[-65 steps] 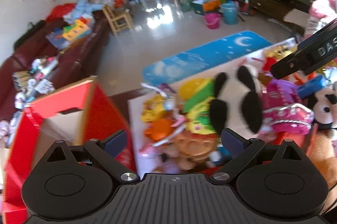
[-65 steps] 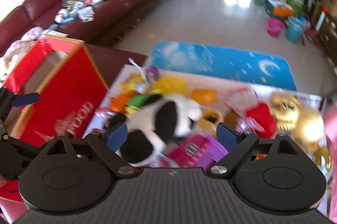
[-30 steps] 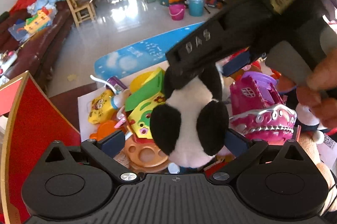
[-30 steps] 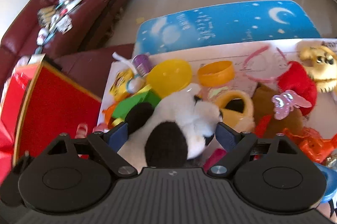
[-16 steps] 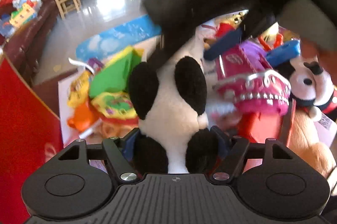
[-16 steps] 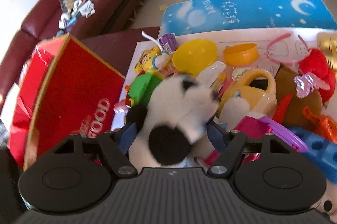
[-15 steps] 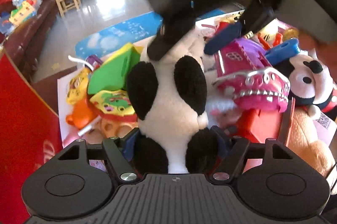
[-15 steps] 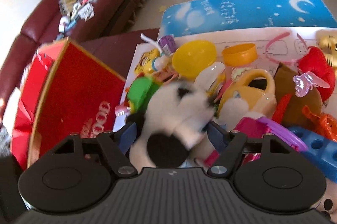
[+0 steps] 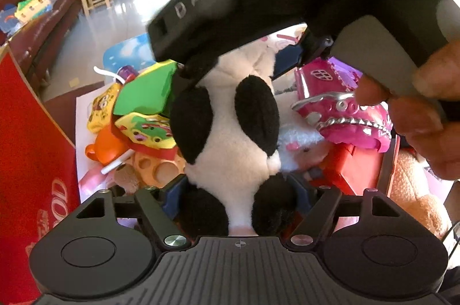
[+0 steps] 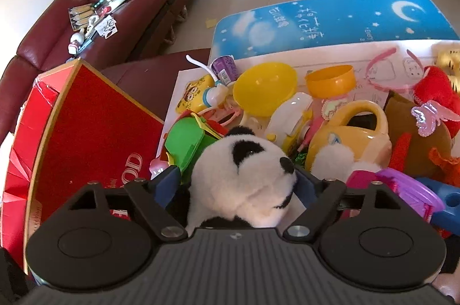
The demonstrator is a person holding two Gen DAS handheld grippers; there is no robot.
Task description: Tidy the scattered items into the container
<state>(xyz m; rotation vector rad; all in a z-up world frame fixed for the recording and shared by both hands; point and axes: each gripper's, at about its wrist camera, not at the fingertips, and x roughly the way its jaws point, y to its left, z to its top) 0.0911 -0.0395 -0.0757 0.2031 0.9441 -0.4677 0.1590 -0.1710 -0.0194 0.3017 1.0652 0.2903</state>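
Both jaws pinching panda plush [image 9: 227,132], long axis running between grippers; red box [image 10: 92,138] at frame left.

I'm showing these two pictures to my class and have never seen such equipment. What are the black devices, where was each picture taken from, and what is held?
There is no robot here. A person holds a hand-operated gripper in each hand, and a fisheye camera on each looks forward along its two fingers. The left camera's picture shows the left gripper closed on the lower body of a panda, with the right gripper crossing overhead. The right camera's picture shows the right gripper closed around the panda's head. Below lies a pile of toys, including a yellow bowl and a pink toy. The red box on the left is probably the container.
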